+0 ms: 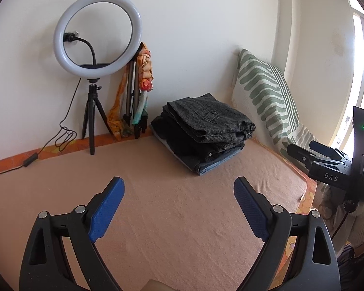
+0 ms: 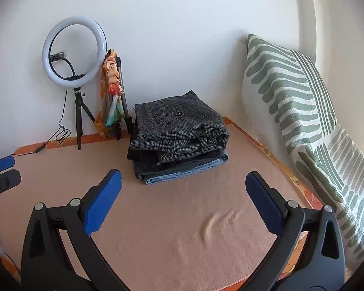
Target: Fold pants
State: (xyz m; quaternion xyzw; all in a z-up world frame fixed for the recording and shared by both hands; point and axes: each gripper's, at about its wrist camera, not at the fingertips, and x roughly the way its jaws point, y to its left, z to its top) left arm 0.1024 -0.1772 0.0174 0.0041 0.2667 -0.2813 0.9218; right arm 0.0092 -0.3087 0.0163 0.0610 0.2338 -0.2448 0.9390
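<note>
Since the pants stack (image 2: pixel 179 135) sits folded by the wall, we hover both grippers — left gripper (image 1: pixel 179 189), right gripper (image 2: pixel 183 181) — short of it, fingers wide apart, gripping nothing.

One pile of folded pants (image 2: pixel 179 138), two pillows (image 2: pixel 288 92), one ring light (image 2: pixel 74 51).

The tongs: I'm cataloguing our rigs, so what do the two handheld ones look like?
Both tongs, left and right, have curved black plastic arms with silver pivot pins and textured blue pads. Seen from the left wrist, the right unit's black body carries white "DAS" lettering, a green indicator light and a thin black cable.
</note>
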